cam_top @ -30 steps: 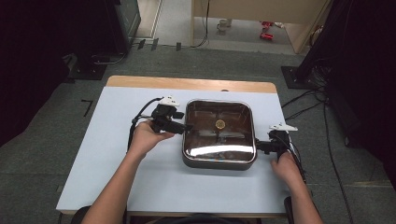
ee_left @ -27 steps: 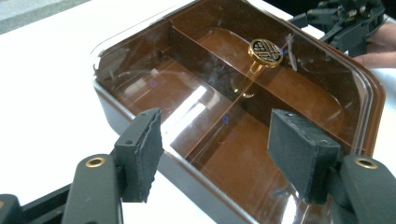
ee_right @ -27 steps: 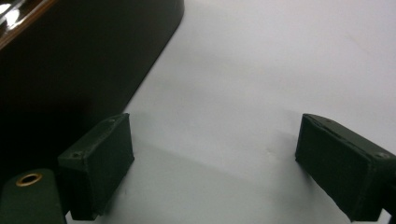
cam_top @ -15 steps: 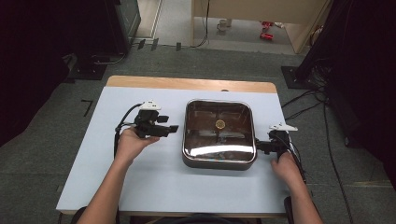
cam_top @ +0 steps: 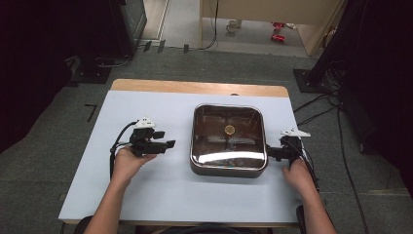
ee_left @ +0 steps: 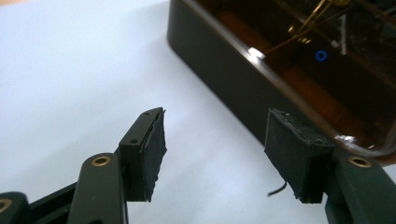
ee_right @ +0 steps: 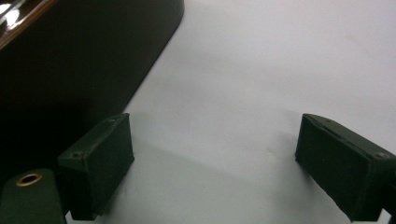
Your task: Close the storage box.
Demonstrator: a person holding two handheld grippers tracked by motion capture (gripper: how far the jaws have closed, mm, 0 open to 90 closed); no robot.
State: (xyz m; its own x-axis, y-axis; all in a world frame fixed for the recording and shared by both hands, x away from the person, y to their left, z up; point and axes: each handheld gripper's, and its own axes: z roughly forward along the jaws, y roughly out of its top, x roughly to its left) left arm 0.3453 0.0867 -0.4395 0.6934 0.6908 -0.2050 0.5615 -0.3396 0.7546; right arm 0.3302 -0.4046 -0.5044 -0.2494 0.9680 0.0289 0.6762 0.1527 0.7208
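At the left of the high view, the left gripper [cam_top: 168, 144] sits apart from the pan [cam_top: 229, 141], and its jaws have just been closing a bit, with only the white table [cam_top: 97, 185] between them. The dark square pan is in the middle of the frame. At the right, the right gripper [cam_top: 269, 153] is just beside the pan's edge, jaws wide with nothing in them.

Square dark brown basin [cam_top: 229, 168], glossy inside, round gold drain [cam_top: 229, 129] at centre; upright, right-centre on table [cam_top: 160, 195].
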